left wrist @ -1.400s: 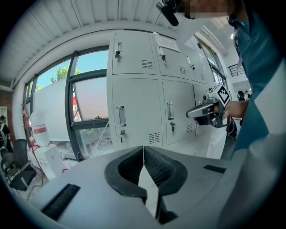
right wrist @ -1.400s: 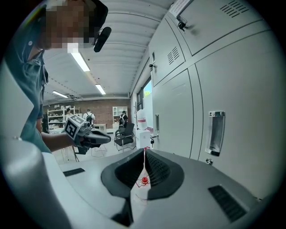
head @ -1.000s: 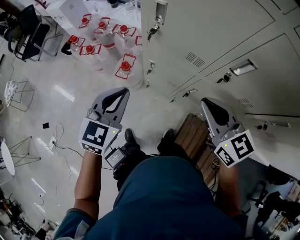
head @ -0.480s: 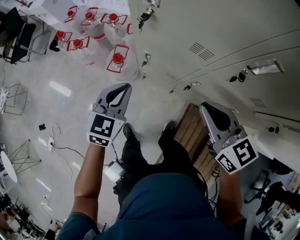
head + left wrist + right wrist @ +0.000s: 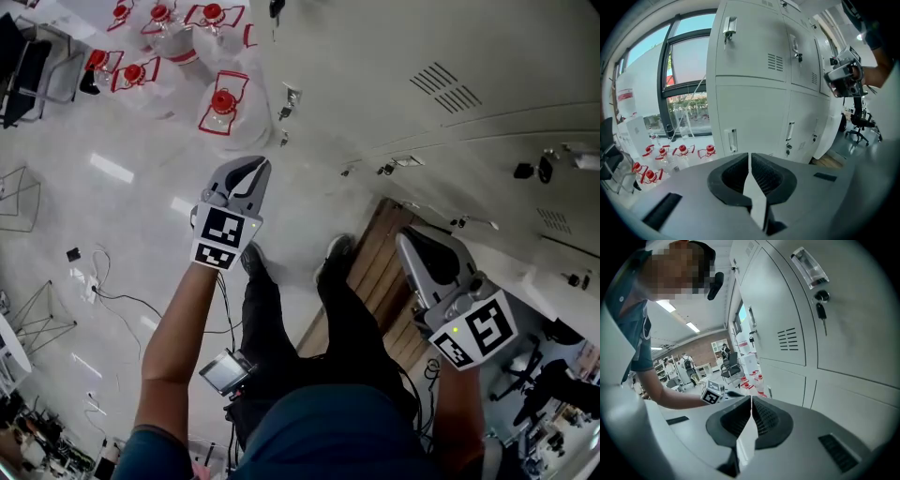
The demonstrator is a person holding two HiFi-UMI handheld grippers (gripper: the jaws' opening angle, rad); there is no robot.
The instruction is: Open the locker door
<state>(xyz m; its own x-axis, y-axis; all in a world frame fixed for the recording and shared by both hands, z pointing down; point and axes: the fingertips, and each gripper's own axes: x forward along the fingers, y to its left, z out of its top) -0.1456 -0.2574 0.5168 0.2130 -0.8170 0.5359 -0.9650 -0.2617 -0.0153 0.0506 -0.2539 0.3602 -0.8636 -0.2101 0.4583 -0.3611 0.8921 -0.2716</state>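
Lockers (image 5: 450, 56) ahead: the locker door (image 5: 750, 117) seems stiff metal, so pull its handle (image 5: 730, 139); left hand-held gripper (image 5: 255, 169) and right hand-held gripper (image 5: 407, 240) are pressed together.

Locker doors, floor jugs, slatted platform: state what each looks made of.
Locker doors: likely painted sheet metal with a pale grey satin finish; the punched louvre vents and crisp panel seams suggest it.
Jugs: clear plastic, with see-through bodies and red caps and handles.
Slatted platform: probably wood, matte brown parallel boards; the grain is too small to confirm.
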